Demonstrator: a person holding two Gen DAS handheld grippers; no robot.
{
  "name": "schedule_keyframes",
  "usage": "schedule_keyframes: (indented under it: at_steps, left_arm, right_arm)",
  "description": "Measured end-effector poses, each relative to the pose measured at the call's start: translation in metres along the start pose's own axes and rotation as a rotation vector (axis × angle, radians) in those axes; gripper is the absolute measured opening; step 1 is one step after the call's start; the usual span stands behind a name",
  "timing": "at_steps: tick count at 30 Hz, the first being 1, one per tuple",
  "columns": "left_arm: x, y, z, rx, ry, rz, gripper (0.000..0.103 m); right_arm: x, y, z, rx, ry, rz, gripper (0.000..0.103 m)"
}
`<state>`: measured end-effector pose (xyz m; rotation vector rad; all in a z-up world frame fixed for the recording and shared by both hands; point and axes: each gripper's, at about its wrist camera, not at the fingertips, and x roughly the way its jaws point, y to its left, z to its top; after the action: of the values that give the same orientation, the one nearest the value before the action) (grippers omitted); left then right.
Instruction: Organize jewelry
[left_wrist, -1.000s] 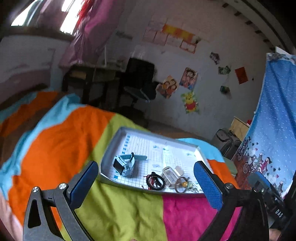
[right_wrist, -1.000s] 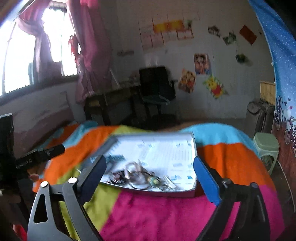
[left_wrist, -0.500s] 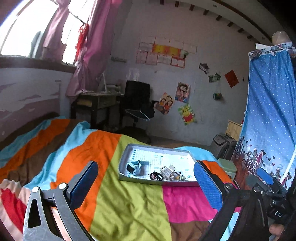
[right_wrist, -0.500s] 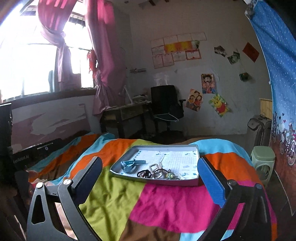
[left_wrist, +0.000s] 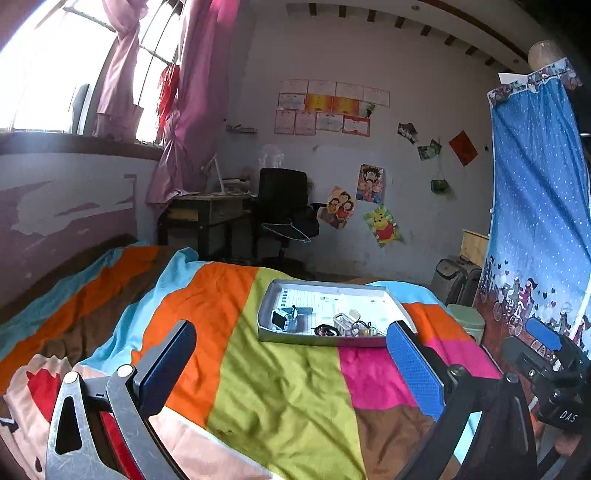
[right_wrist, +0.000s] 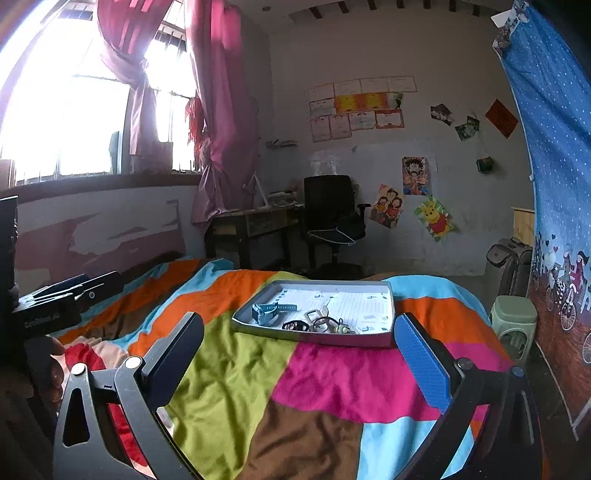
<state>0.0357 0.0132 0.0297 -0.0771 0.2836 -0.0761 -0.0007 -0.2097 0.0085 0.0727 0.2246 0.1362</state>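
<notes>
Both grippers pulled back from shallow grey jewelry tray (left_wrist: 325, 341) on striped bedspread (left_wrist: 288, 387); left gripper (left_wrist: 291, 354) and right gripper (right_wrist: 299, 350) spread wide, empty.

You face a bed (right_wrist: 317, 380) under a patchwork cover, with a bright window (right_wrist: 74, 122) and pink curtains (right_wrist: 221, 122) on your left. Against the far wall (right_wrist: 461, 184), with its posters and peeling paint, stand a desk (right_wrist: 255, 221) and black office chair (right_wrist: 328, 210). A blue curtain (right_wrist: 557, 155) hangs on your right, with a suitcase (right_wrist: 509, 266) and green stool (right_wrist: 513, 325) beside it.

Grey tray (left_wrist: 266, 325) of jewelry (left_wrist: 345, 326) on striped bedspread (left_wrist: 288, 387), beyond the wide-open, empty left tool (left_wrist: 291, 363).
</notes>
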Motion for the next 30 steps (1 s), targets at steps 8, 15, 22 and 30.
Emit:
schedule_keyframes:
  at_steps: [8,15,22,30]
  left_arm:
    - [0.006,-0.002,-0.007,0.027,0.026,0.016,0.103]
    - [0.007,-0.002,-0.008,0.030,0.034,0.013,0.103]
    - [0.007,-0.002,-0.008,0.026,0.036,0.011,0.103]
    - [0.006,-0.002,-0.008,0.031,0.034,0.012,0.103]
  right_arm:
    - [0.005,-0.005,-0.004,0.019,0.006,-0.012,0.102]
    - [0.004,-0.008,-0.005,0.031,0.001,-0.027,0.102]
    - [0.003,-0.010,-0.005,0.042,0.001,-0.024,0.102]
    - [0.005,-0.011,-0.006,0.061,0.003,-0.029,0.102]
